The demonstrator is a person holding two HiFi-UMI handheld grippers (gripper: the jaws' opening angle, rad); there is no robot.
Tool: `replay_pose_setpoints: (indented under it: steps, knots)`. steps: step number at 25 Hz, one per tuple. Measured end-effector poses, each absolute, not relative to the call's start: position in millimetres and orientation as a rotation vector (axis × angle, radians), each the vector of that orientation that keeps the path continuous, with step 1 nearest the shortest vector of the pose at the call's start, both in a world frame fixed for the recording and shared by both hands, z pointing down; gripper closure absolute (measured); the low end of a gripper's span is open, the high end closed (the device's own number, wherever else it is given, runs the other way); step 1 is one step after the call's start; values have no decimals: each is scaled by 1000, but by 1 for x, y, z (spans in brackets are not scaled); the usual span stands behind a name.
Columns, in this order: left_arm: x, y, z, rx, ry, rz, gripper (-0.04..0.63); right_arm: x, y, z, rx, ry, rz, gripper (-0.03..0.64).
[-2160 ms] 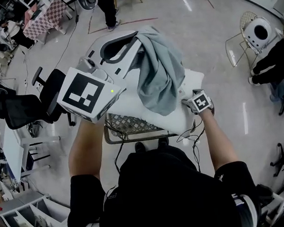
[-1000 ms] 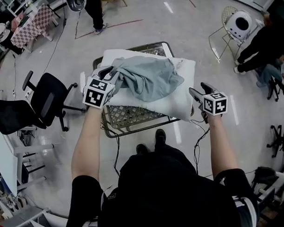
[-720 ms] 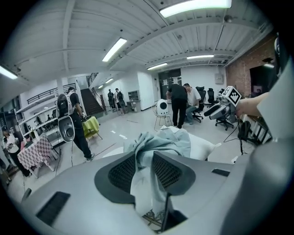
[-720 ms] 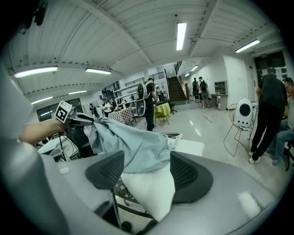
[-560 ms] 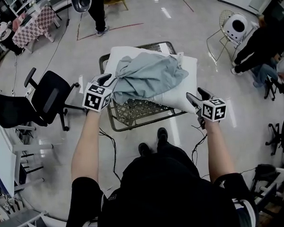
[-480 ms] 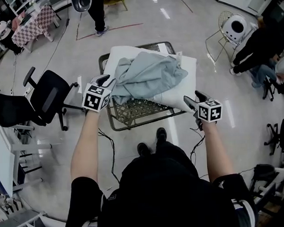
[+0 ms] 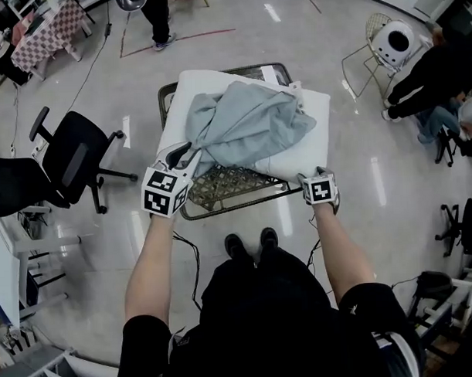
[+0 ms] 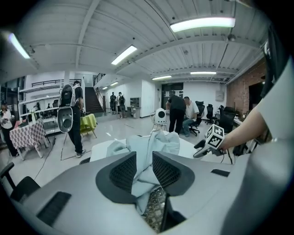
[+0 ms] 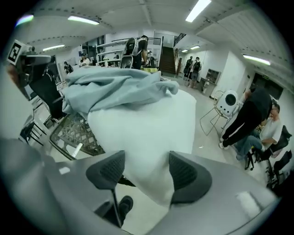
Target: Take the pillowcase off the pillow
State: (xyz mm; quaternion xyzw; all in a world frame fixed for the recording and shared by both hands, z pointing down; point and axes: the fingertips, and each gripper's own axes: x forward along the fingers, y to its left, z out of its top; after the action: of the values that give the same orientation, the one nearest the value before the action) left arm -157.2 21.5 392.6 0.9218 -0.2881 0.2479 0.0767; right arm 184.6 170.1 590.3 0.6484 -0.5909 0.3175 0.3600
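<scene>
The white pillow [image 7: 305, 135] and the crumpled grey-blue fabric pillowcase [image 7: 249, 123] cover most of the black wire-mesh basket [image 7: 236, 205], leaving only its near edge showing. In the head view the right gripper [image 7: 316, 181] has its jaws hidden beneath its marker cube. A person in dark trousers [image 7: 159, 13] is cut off by the top edge.

"Where's the pillow [image 7: 311, 135]?"

"On the mesh cart [image 7: 228, 184] in front of the person [image 7: 264, 330], overhanging its right edge. The pillowcase [image 7: 249, 125] lies on top, trailing to the cart's near left corner."

"And around it?"

"An office chair [image 7: 65, 163] to the left, a wire chair [image 7: 364, 59] further off, right and behind."
</scene>
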Motion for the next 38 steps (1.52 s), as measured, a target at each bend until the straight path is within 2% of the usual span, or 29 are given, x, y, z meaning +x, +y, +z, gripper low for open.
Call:
replay_pose_setpoints:
  steps: [5,15,20,27,38]
  knots:
    - [-137,42,387,2723,-862,608,496,207,159,600,1628,-1513,812,319]
    - [-95,71,389,2632,-1000,562,518,272,101,602,1467,-1638,709,322]
    - [-70,85,373,2625,-1076,505,532,272,94,581,1407,-1819,768,333]
    - [-63,99,314,2658,-1192,405,545,252,117,476,1510,-2214,826,349]
    - [-77,102,236,2725,-1240,268,554,202,103,267,1624,-2639,461,424]
